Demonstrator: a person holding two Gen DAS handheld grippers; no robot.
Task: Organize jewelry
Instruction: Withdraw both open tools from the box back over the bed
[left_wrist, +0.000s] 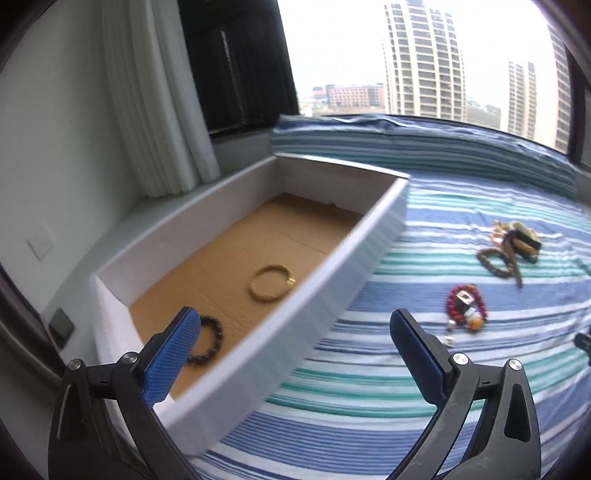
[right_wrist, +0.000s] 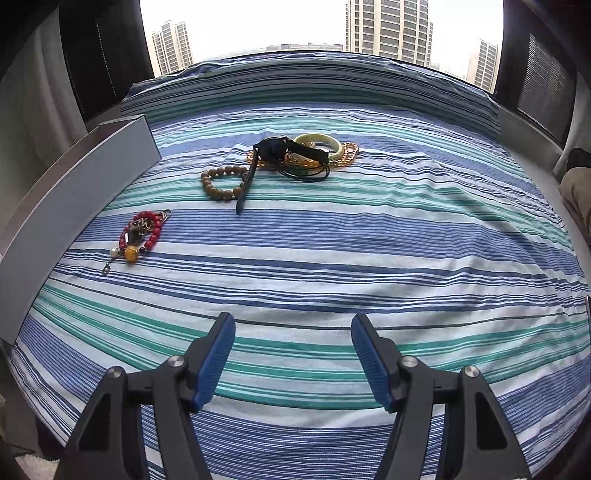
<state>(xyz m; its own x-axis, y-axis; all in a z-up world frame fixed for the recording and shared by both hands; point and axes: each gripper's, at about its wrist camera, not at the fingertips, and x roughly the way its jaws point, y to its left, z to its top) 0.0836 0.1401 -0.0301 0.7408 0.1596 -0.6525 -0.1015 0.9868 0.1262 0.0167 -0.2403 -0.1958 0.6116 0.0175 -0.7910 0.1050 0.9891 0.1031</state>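
Observation:
A white box (left_wrist: 332, 295) with a brown cardboard floor lies on the striped bed. Inside it lie a gold bracelet (left_wrist: 271, 283) and a dark bead bracelet (left_wrist: 210, 339). My left gripper (left_wrist: 295, 325) is open and empty, straddling the box's near wall. On the bed lie a red bead bracelet with charms (left_wrist: 466, 307) (right_wrist: 142, 232), a brown bead bracelet (right_wrist: 221, 182) and a pile with a pale bangle (right_wrist: 321, 144), a black cord and a gold chain. My right gripper (right_wrist: 293, 328) is open and empty, above the bed and well short of the jewelry.
The striped sheet (right_wrist: 332, 258) covers the bed, with a matching pillow (right_wrist: 295, 81) at the far end under a window. The box's outer wall (right_wrist: 74, 192) runs along the left edge. A white curtain (left_wrist: 155, 110) hangs left of the box.

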